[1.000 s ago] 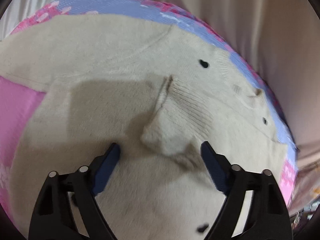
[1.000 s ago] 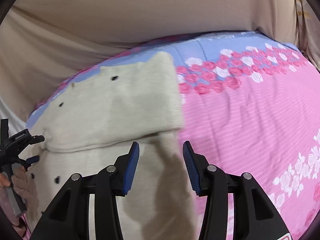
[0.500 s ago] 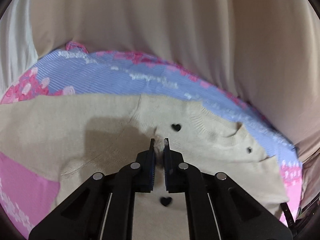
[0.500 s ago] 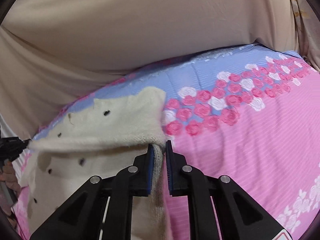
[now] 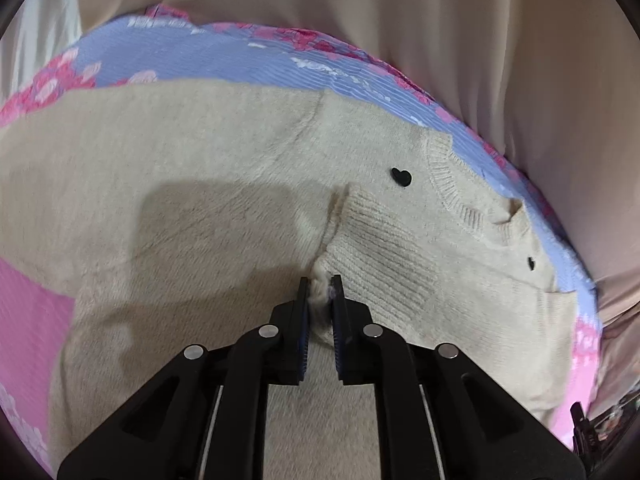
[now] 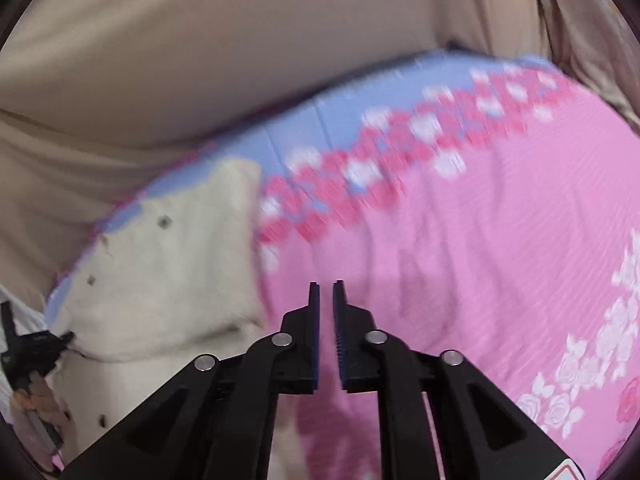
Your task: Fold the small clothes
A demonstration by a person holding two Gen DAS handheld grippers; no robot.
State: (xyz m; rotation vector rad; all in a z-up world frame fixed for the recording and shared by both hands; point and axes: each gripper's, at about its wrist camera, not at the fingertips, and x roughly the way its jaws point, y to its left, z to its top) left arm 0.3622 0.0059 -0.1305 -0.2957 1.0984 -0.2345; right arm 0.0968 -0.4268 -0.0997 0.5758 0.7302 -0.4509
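While my left hand-held gripper (image 5: 319, 298) pinches the sweater's (image 5: 200, 184) cuff (image 5: 376, 248) near the bed's (image 6: 480, 240) far edge, the right hand-held gripper (image 6: 326, 300) sits nearly pressed together, apparently empty. Mid sleeve-fold, I reckon; next, carry the cuff across.

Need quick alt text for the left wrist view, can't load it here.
The left gripper is shut on the ribbed cuff of a cream sweater with small black hearts, spread on a pink and blue floral bedsheet. Beige fabric hangs behind.
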